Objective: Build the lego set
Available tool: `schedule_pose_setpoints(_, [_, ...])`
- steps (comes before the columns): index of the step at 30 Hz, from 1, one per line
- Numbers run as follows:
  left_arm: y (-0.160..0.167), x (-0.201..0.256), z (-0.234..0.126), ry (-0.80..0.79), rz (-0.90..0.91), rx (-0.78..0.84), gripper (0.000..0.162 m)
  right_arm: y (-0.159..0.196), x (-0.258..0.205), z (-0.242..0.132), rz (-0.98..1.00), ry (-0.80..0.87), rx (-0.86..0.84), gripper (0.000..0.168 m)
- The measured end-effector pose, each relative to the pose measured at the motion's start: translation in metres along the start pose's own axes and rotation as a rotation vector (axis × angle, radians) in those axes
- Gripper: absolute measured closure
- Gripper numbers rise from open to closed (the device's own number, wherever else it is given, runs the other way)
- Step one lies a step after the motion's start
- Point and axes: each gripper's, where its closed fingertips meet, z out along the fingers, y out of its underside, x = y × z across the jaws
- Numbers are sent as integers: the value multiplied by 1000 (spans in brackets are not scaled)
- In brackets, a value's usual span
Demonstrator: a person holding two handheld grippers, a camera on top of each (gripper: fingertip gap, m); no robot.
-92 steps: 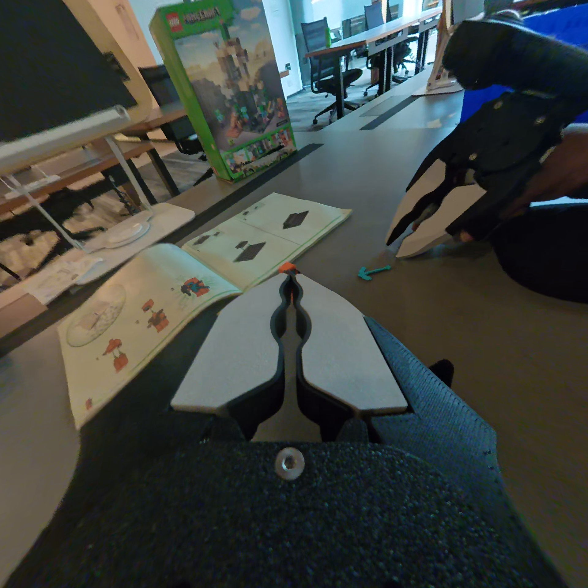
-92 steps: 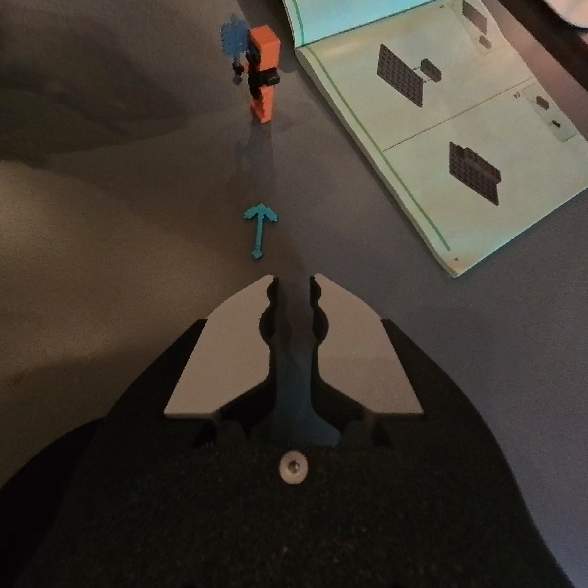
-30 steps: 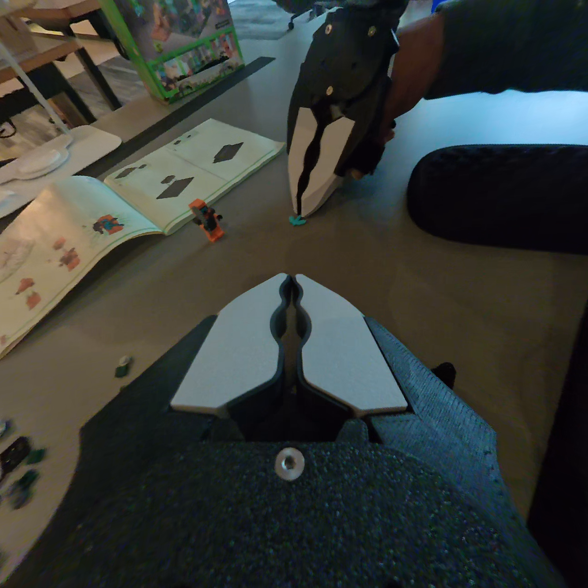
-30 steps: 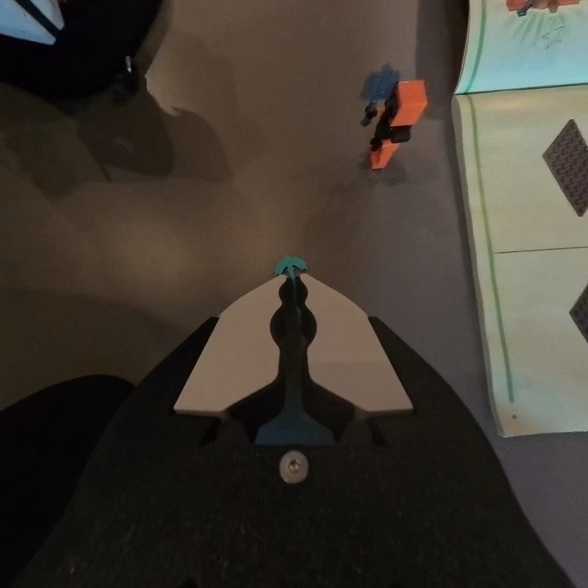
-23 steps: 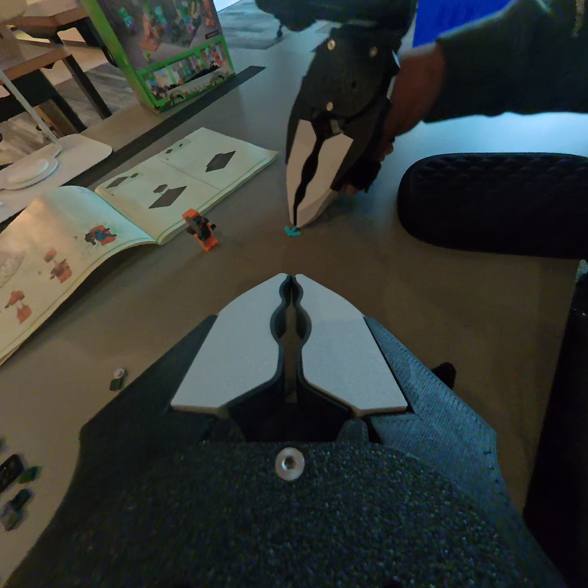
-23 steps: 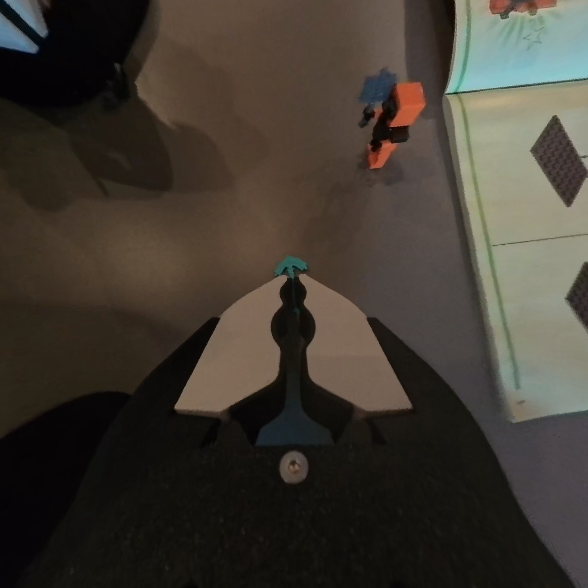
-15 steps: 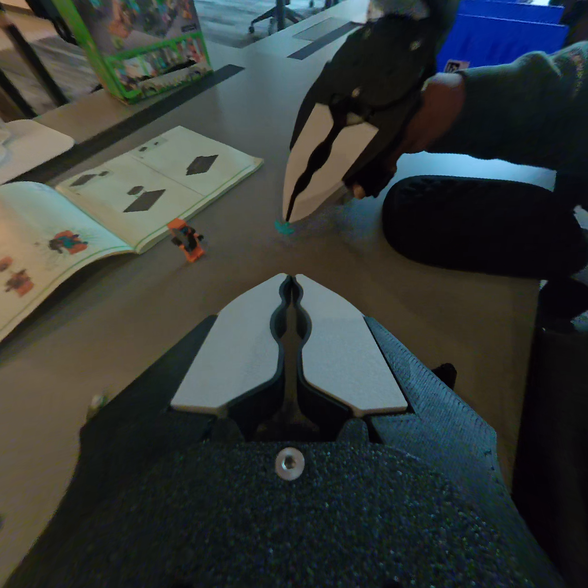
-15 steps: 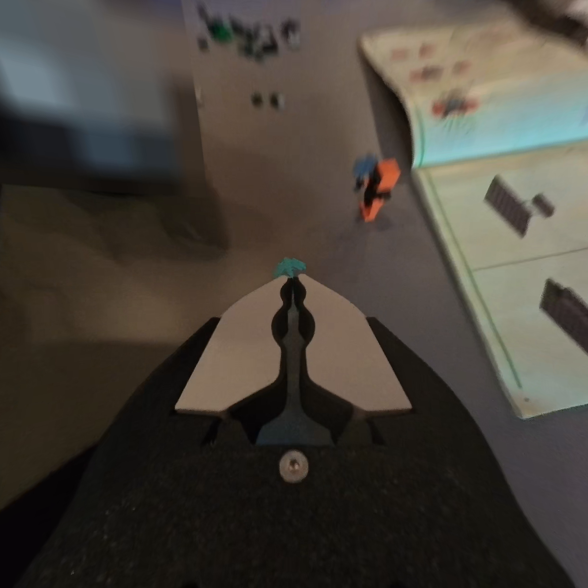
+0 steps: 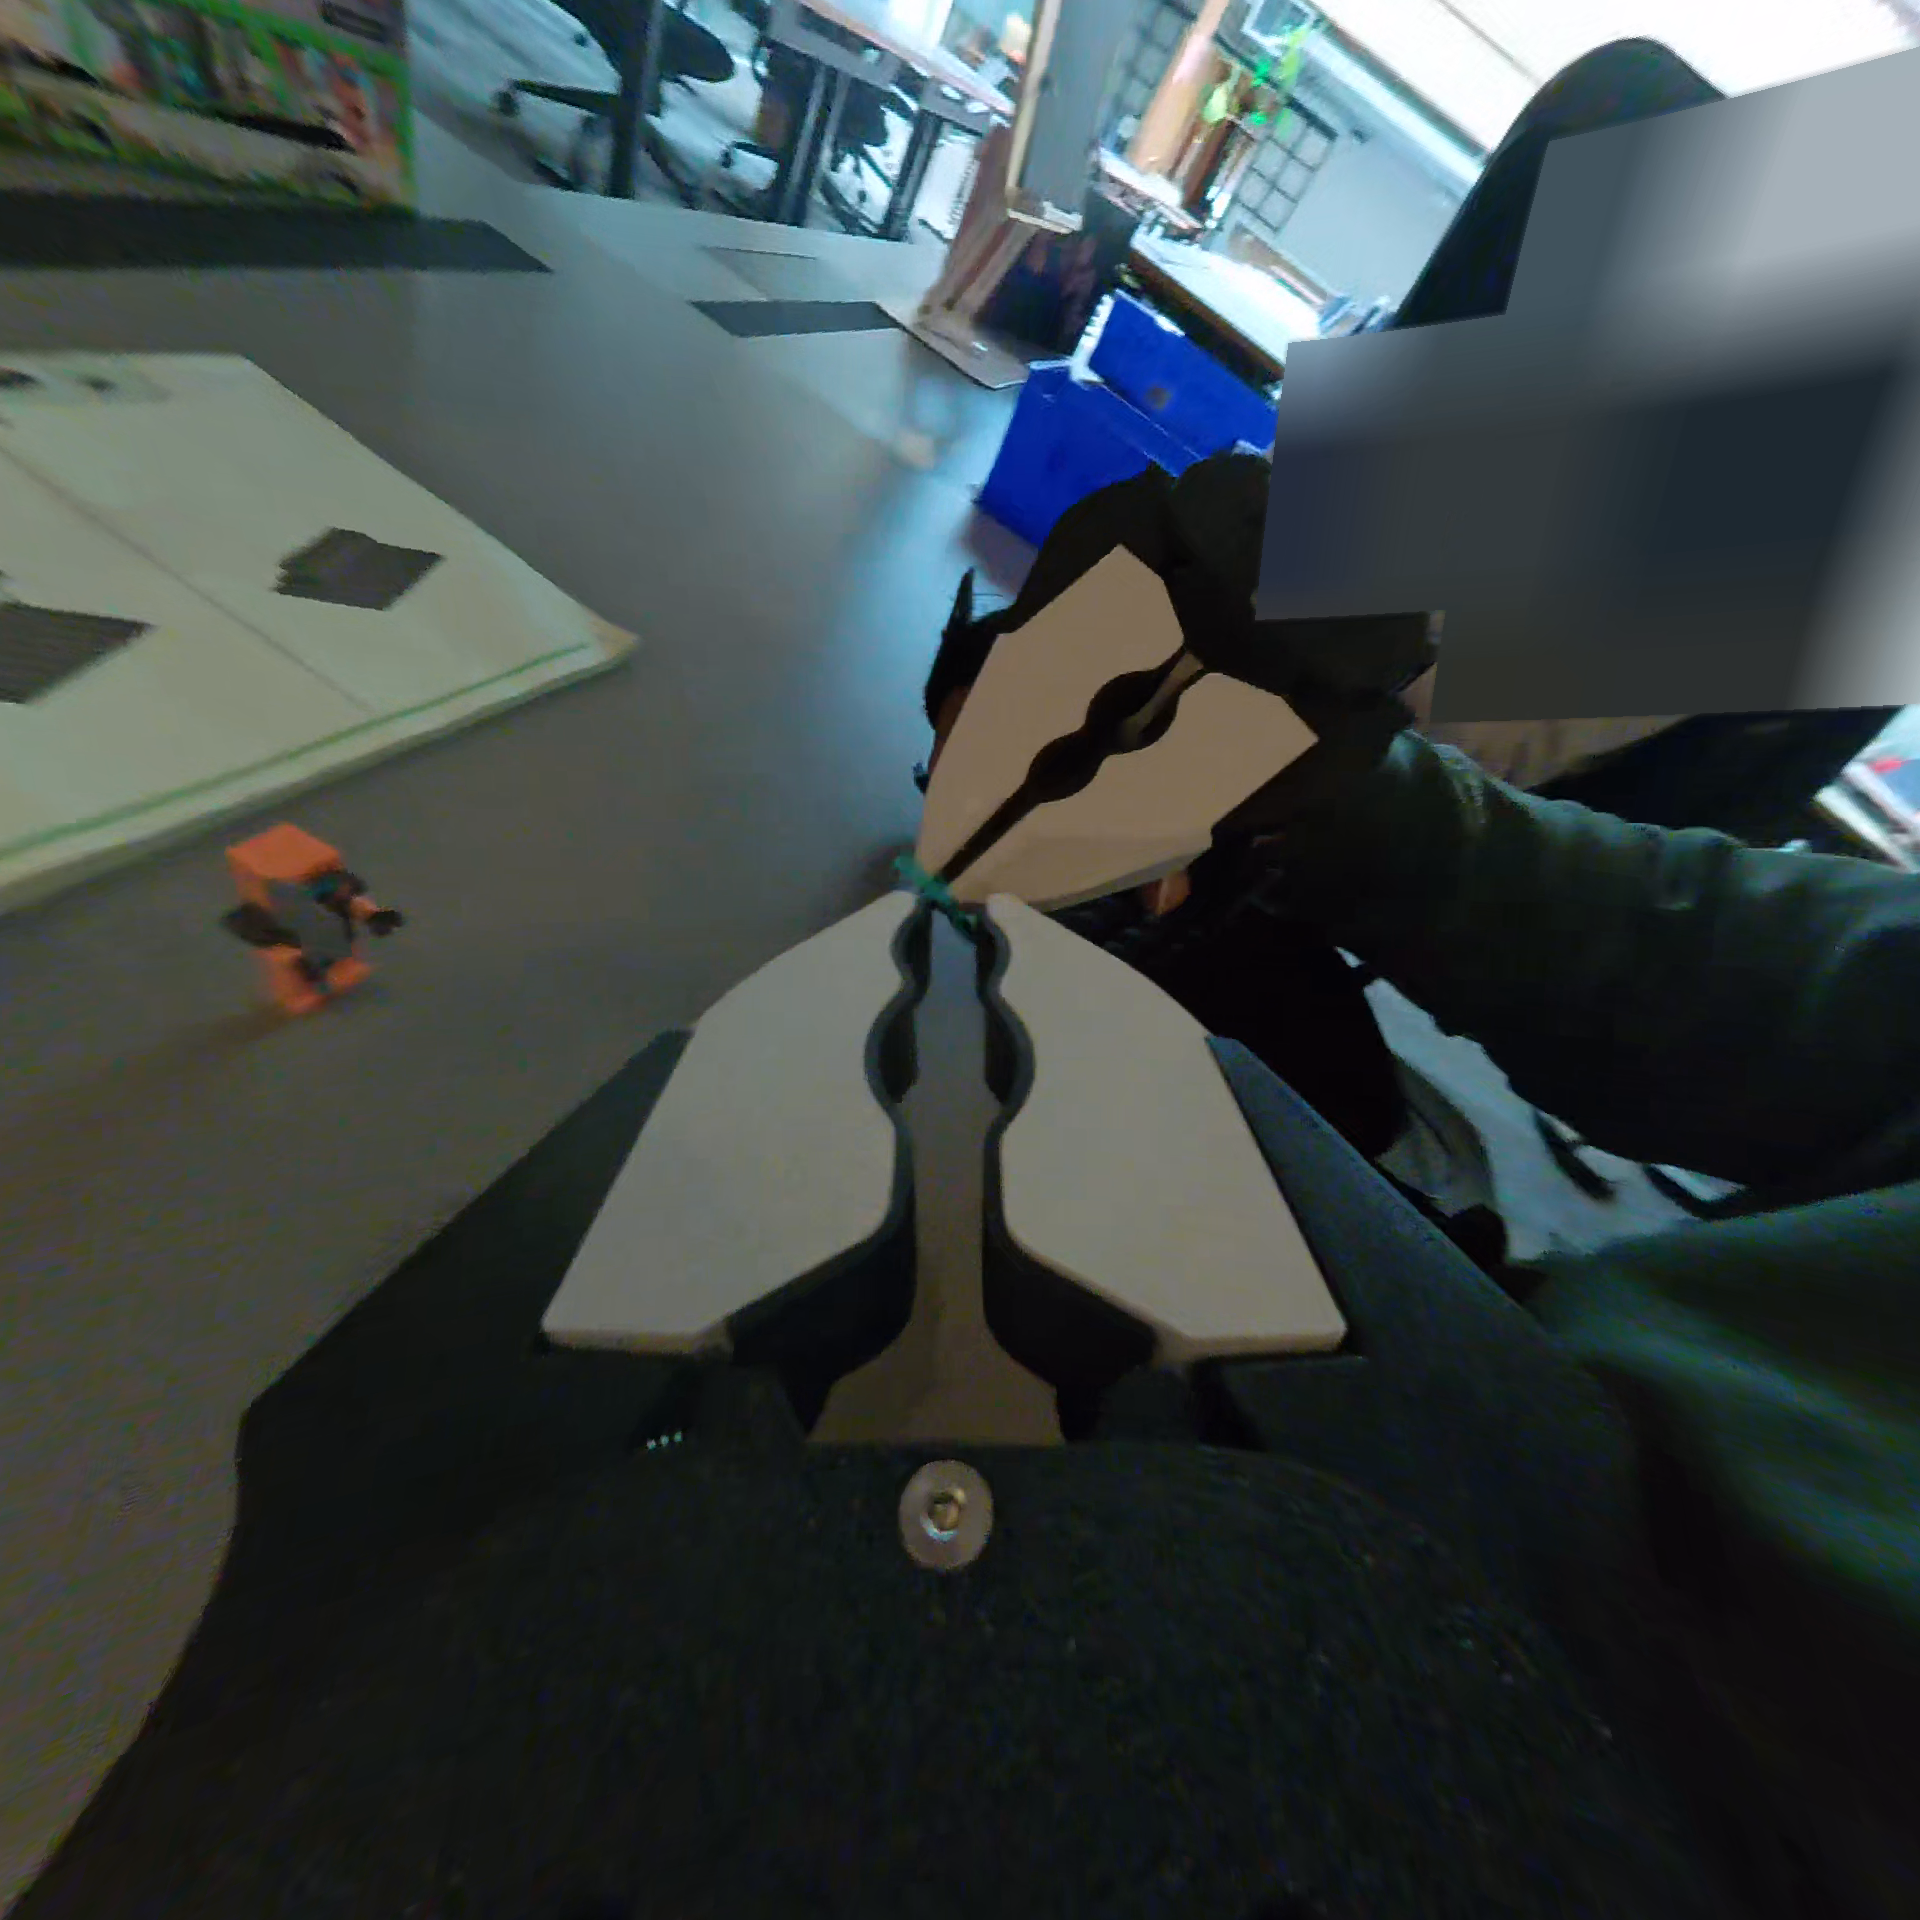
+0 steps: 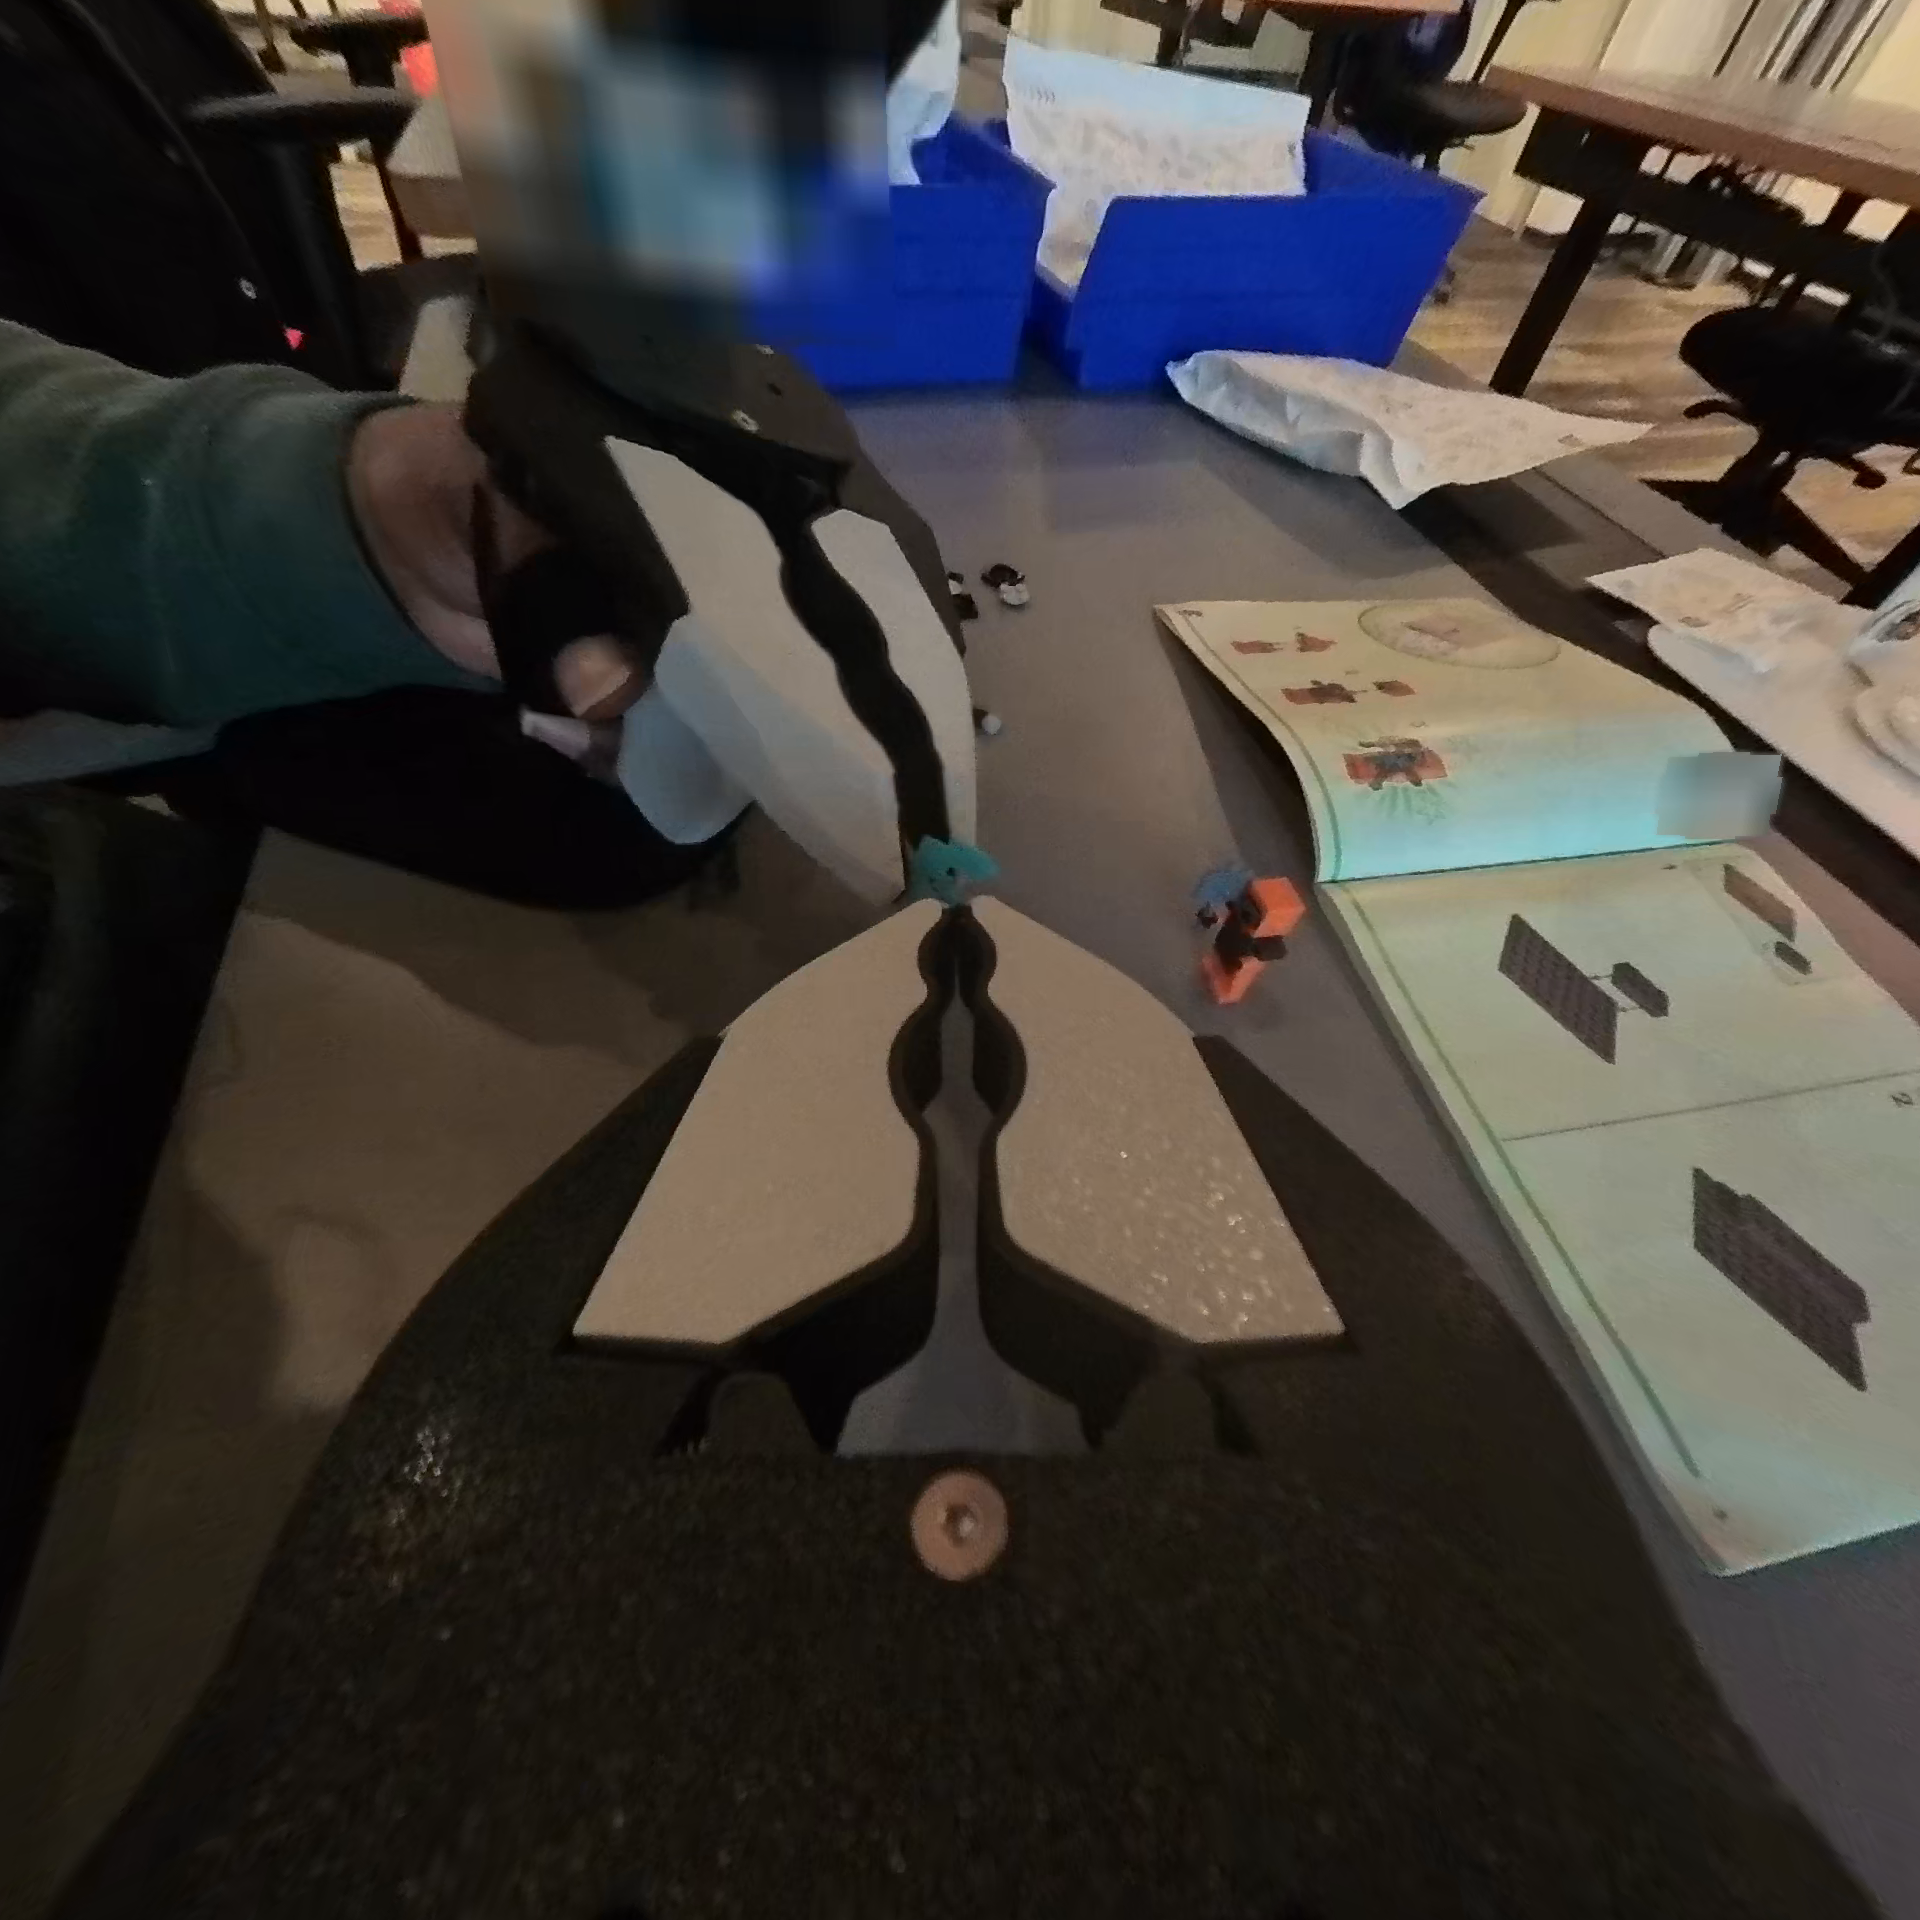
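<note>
A small teal pickaxe piece (image 10: pixel 951 868) is pinched at the tip of my right gripper (image 10: pixel 956 912), which is shut on it and held above the table. My left gripper (image 9: pixel 951 906) is a little open, tip to tip with the right one, and the pickaxe (image 9: pixel 935 896) lies across the gap between its fingertips. The left gripper also shows in the right wrist view (image 10: pixel 925 831), coming in from the upper left. An orange and black minifigure (image 9: pixel 301 925) stands on the grey table (image 9: pixel 675 468) beside the open instruction booklet (image 9: pixel 260 582); it also shows in the right wrist view (image 10: pixel 1247 935).
The booklet (image 10: pixel 1558 935) lies open at the right. Blue bins (image 10: pixel 1247 260) and a white bag (image 10: pixel 1403 416) sit at the table's far end. Small loose pieces (image 10: pixel 987 587) lie behind the left gripper. A green set box (image 9: pixel 208 94) stands far left.
The right gripper closed on the pickaxe and lifted it off the table. Both grippers swung to meet tip to tip. The left gripper, shut before, has opened a little at the pickaxe.
</note>
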Motion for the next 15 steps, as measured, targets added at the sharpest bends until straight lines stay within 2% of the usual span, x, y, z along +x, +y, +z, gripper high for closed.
schedule_pose_setpoints(9, [1,-1,-2,-46,148,-16,161,-1,-4,-2,-9,-3,26,168])
schedule_pose_setpoints(15, [8,-3,-3,-86,288,-103,161,0,-5,-8,-31,-20,-8,168])
